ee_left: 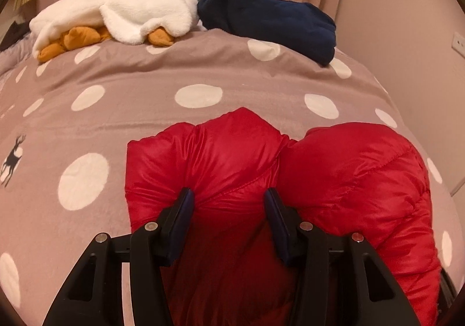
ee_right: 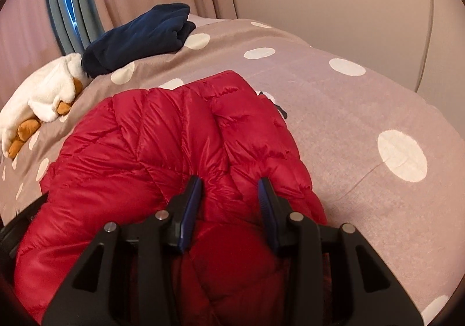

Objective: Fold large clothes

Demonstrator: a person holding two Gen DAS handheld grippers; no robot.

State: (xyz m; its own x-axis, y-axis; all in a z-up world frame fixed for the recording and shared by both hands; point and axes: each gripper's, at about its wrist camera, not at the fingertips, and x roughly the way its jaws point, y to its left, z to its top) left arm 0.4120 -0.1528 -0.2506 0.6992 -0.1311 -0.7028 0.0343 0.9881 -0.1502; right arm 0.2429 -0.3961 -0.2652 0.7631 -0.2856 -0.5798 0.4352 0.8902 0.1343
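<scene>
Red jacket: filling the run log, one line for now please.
item: red jacket | on: bed | left tongs: gripping it | right tongs: gripping it | fold: underway

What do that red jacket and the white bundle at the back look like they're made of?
Red jacket: apparently thin, glossy nylon-type shell over puffy filling, judging by its sheen, stitched quilt lines and swollen panels; the filling itself cannot be seen.
White bundle: looks like soft matte fleece or plush, with a fuzzy nap and thick rounded edges.
</scene>
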